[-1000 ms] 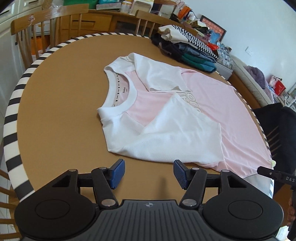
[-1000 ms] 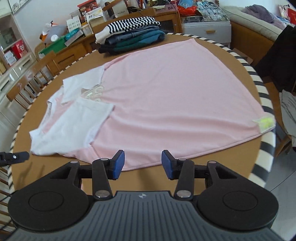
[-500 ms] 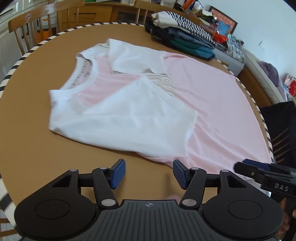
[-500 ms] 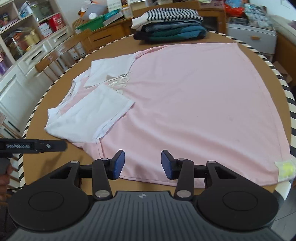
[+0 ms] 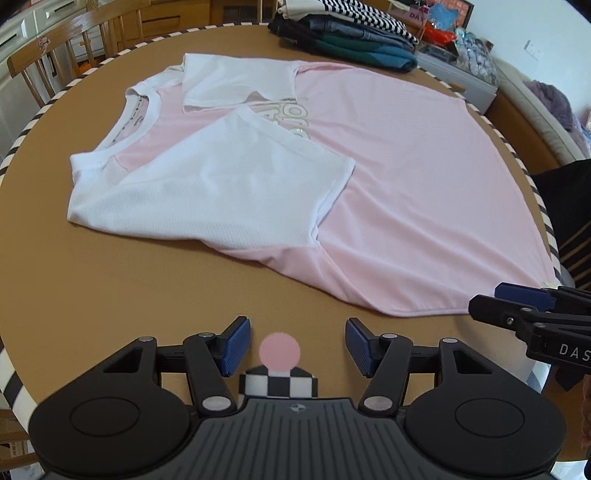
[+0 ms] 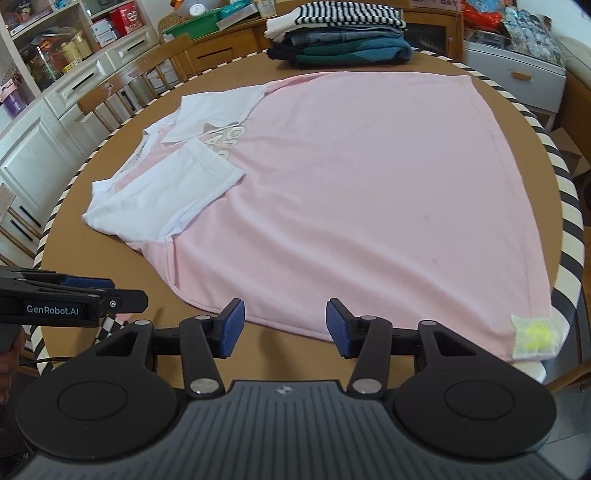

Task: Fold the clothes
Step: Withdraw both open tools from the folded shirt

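A pink T-shirt (image 5: 406,177) with white sleeves lies flat on the round brown table (image 5: 110,280); both sleeves (image 5: 229,188) are folded in over the chest. It also shows in the right wrist view (image 6: 369,184). My left gripper (image 5: 297,345) is open and empty over the bare table, just short of the shirt's near side edge. My right gripper (image 6: 284,326) is open and empty at the shirt's near hem edge. Each gripper shows in the other's view, the right one (image 5: 524,302) and the left one (image 6: 74,299).
A stack of folded clothes (image 5: 347,37) sits at the table's far edge, also in the right wrist view (image 6: 340,33). Wooden chairs (image 5: 55,55) and cabinets (image 6: 55,110) stand beyond. The table rim is striped (image 6: 569,229). A pink dot and checkered marker (image 5: 279,365) lie between the left fingers.
Both grippers have shifted along the table edge toward the shirt's hem side and come nearer each other. The shirt has not moved. Both stay open.
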A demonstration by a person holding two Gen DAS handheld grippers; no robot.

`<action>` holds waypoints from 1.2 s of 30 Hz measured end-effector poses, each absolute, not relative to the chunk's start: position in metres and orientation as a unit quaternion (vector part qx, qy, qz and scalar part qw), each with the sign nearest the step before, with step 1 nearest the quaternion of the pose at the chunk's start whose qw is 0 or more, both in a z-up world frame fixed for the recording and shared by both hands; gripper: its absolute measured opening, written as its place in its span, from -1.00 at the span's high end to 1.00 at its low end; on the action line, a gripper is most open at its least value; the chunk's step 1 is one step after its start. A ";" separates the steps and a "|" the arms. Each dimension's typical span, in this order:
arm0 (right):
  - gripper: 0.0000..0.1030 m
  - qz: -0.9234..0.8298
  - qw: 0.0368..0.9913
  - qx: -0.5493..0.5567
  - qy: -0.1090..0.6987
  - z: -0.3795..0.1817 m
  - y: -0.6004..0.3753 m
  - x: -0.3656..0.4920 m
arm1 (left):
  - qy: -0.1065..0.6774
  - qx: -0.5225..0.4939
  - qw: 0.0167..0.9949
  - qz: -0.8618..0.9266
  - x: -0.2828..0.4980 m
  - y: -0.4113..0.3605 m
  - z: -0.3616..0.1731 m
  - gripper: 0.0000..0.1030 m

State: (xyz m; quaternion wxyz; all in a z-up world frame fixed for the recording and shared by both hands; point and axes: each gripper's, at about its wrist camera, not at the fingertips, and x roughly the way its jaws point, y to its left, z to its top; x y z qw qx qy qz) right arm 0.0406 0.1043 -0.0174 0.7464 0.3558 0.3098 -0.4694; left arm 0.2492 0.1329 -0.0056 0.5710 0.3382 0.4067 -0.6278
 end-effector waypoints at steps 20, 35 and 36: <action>-0.17 -0.544 0.698 0.367 0.287 -0.032 0.129 -0.004 | 0.374 0.384 0.567 -0.625 0.228 0.136 -0.015 -0.72; -0.21 -0.566 0.680 0.407 0.226 -0.034 0.135 -0.037 | 0.390 0.361 0.576 -0.622 0.230 0.135 -0.017 -0.84; -0.21 -0.568 0.677 0.415 0.213 -0.034 0.136 -0.042 | 0.399 0.347 0.579 -0.621 0.235 0.135 -0.016 -0.82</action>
